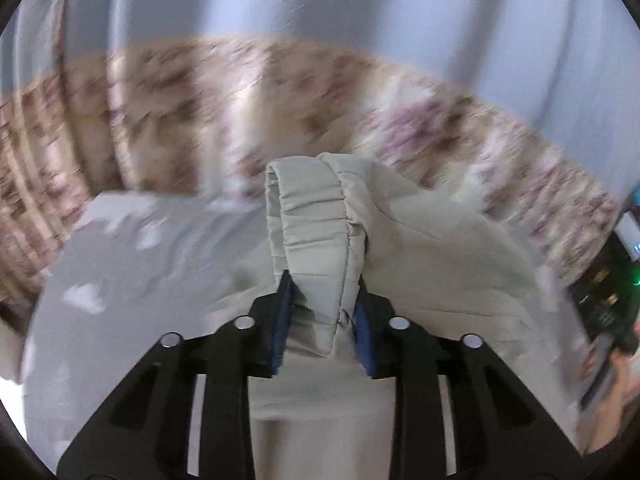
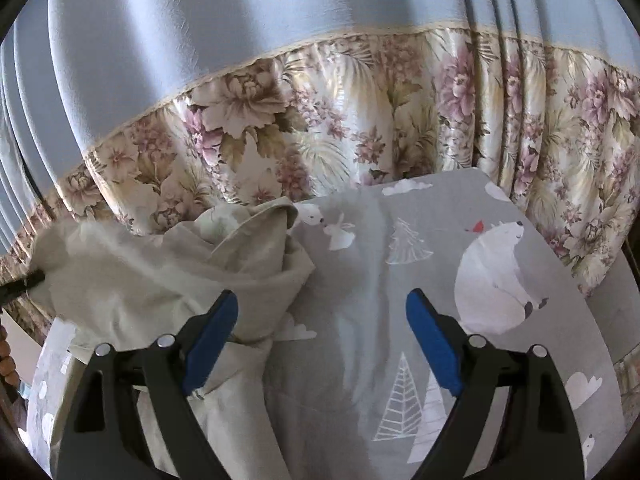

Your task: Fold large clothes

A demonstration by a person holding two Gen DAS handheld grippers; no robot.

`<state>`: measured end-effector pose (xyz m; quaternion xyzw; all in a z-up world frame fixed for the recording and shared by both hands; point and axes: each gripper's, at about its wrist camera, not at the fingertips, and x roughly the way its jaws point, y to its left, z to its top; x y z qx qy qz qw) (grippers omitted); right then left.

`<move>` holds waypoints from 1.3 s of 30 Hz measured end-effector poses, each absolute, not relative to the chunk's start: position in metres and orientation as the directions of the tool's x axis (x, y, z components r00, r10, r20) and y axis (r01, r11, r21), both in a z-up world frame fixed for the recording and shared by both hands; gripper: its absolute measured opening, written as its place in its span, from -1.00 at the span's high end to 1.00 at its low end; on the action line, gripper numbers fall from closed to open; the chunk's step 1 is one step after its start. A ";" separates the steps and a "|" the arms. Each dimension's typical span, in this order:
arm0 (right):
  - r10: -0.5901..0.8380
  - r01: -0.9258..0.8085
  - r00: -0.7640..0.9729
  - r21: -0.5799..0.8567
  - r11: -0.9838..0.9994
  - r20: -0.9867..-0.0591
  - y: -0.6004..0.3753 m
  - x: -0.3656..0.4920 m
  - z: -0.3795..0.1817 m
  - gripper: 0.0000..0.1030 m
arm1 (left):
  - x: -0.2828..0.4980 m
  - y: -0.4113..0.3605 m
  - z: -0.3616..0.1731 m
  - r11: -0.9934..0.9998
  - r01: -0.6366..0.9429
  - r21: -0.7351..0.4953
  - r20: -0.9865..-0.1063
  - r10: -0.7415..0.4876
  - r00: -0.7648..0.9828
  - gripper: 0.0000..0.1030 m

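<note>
A pale beige garment (image 1: 420, 264) with an elastic waistband lies bunched on the grey printed cloth. My left gripper (image 1: 323, 294) is shut on the gathered waistband (image 1: 316, 216) and holds it lifted; the background is motion-blurred. In the right wrist view the same garment (image 2: 168, 280) is heaped at the left, partly lifted. My right gripper (image 2: 322, 304) is open and empty above the grey cloth, its left finger (image 2: 212, 332) over the garment's edge.
The grey cloth with polar bears and trees (image 2: 500, 264) covers the table (image 1: 120, 280). Blue curtains with a floral lower band (image 2: 360, 112) hang right behind it. Dark equipment with a green light (image 1: 608, 288) sits at the far right.
</note>
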<state>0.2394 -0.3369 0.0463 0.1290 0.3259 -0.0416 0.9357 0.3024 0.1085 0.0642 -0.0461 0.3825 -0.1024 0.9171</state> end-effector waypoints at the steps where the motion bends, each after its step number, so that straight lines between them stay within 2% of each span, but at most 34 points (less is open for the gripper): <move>1: 0.000 0.162 0.778 0.200 0.966 -0.628 -0.333 0.242 0.045 -0.68 | 0.305 0.117 0.053 0.980 0.133 -0.148 -0.719 -0.199 0.666 0.14; 4: -0.018 0.157 0.760 0.156 0.975 -0.649 -0.318 0.252 0.042 -0.68 | 0.302 0.137 0.014 0.996 0.078 -0.041 -0.791 -0.080 0.606 0.08; 5: -0.011 0.142 0.758 0.149 0.979 -0.652 -0.311 0.254 0.043 -0.68 | 0.298 0.144 0.009 0.996 0.076 -0.039 -0.795 -0.077 0.601 0.06; 6: -0.002 0.123 0.755 0.137 0.983 -0.656 -0.303 0.256 0.043 -0.68 | 0.292 0.151 0.007 0.994 0.081 -0.067 -0.796 -0.102 0.596 -0.11; 7: 0.001 0.106 0.750 0.122 0.987 -0.661 -0.296 0.258 0.044 -0.68 | 0.286 0.156 0.007 0.993 0.082 -0.088 -0.790 -0.120 0.602 -0.39; 9: -0.003 0.076 0.741 0.080 0.994 -0.671 -0.281 0.263 0.045 -0.68 | 0.280 0.161 0.017 0.994 0.064 -0.086 -0.762 -0.107 0.639 -0.68; 12: 0.009 0.040 0.726 0.055 0.998 -0.688 -0.265 0.269 0.045 -0.68 | 0.284 0.155 0.026 0.994 0.074 -0.086 -0.745 -0.113 0.657 -0.70; 15: 0.031 0.015 0.707 0.058 0.998 -0.707 -0.255 0.270 0.037 -0.68 | 0.308 0.133 0.024 0.984 0.130 -0.121 -0.760 -0.176 0.626 -0.70; 17: 0.033 0.004 0.690 0.049 0.999 -0.723 -0.249 0.268 0.028 -0.68 | 0.325 0.117 0.011 0.983 0.136 -0.121 -0.789 -0.178 0.587 -0.62; 18: 0.040 -0.003 0.686 0.051 0.999 -0.727 -0.248 0.267 0.024 -0.68 | 0.332 0.109 0.004 0.982 0.147 -0.123 -0.800 -0.186 0.570 -0.25; 19: 0.054 -0.015 0.678 0.059 0.998 -0.733 -0.246 0.266 0.019 -0.67 | 0.339 0.102 -0.004 0.985 0.138 -0.107 -0.813 -0.167 0.558 0.25; 20: 0.082 -0.039 0.658 0.076 0.996 -0.748 -0.244 0.266 0.011 -0.57 | 0.343 0.098 -0.010 0.986 0.131 -0.098 -0.820 -0.155 0.551 0.28; 21: 0.103 -0.057 0.639 0.087 0.995 -0.762 -0.242 0.266 0.005 -0.38 | 0.347 0.095 -0.014 0.987 0.124 -0.105 -0.818 -0.157 0.553 0.38; 22: 0.139 -0.085 0.601 0.110 0.990 -0.787 -0.240 0.268 -0.005 0.16 | 0.346 0.094 -0.015 0.986 0.126 -0.113 -0.816 -0.164 0.555 0.60; 25: 0.157 -0.109 0.572 0.114 0.987 -0.805 -0.238 0.267 -0.018 0.44 | 0.335 0.091 -0.012 0.982 0.152 -0.116 -0.812 -0.181 0.554 0.79; 26: 0.157 -0.121 0.574 0.106 0.987 -0.804 -0.237 0.264 -0.017 0.53 | 0.327 0.091 -0.009 0.980 0.165 -0.109 -0.811 -0.184 0.555 0.80; 30: 0.209 -0.185 0.559 0.126 0.975 -0.803 -0.233 0.240 0.002 0.68 | 0.286 0.108 0.004 0.967 0.209 -0.148 -0.822 -0.238 0.517 0.81; 32: 0.236 -0.217 0.543 0.136 0.967 -0.806 -0.230 0.229 0.012 0.66 | 0.271 0.119 0.005 0.975 0.195 -0.109 -0.831 -0.197 0.519 0.78; 33: 0.265 -0.230 0.517 0.166 0.959 -0.814 -0.231 0.227 0.013 0.64 | 0.271 0.123 0.001 0.982 0.178 -0.058 -0.841 -0.143 0.521 0.64; 34: 0.279 -0.234 0.512 0.180 0.955 -0.812 -0.233 0.226 0.014 0.51 | 0.275 0.126 -0.004 0.986 0.167 -0.029 -0.847 -0.113 0.520 0.47; 35: 0.272 -0.229 0.531 0.173 0.958 -0.803 -0.234 0.226 0.017 0.16 | 0.280 0.130 -0.009 0.988 0.150 -0.027 -0.850 -0.102 0.516 0.37; 36: 0.240 -0.205 0.568 0.147 0.968 -0.787 -0.239 0.227 0.021 0.05 | 0.284 0.135 -0.013 0.990 0.133 -0.044 -0.854 -0.106 0.509 0.19; 37: 0.215 -0.178 0.602 0.133 0.975 -0.769 -0.244 0.228 0.027 0.03 | 0.286 0.139 -0.013 0.992 0.116 -0.049 -0.853 -0.102 0.512 0.02; 39: 0.204 -0.143 0.656 0.146 0.979 -0.727 -0.255 0.230 0.039 0.03 | 0.284 0.140 -0.004 0.996 0.089 -0.031 -0.828 -0.075 0.556 -0.20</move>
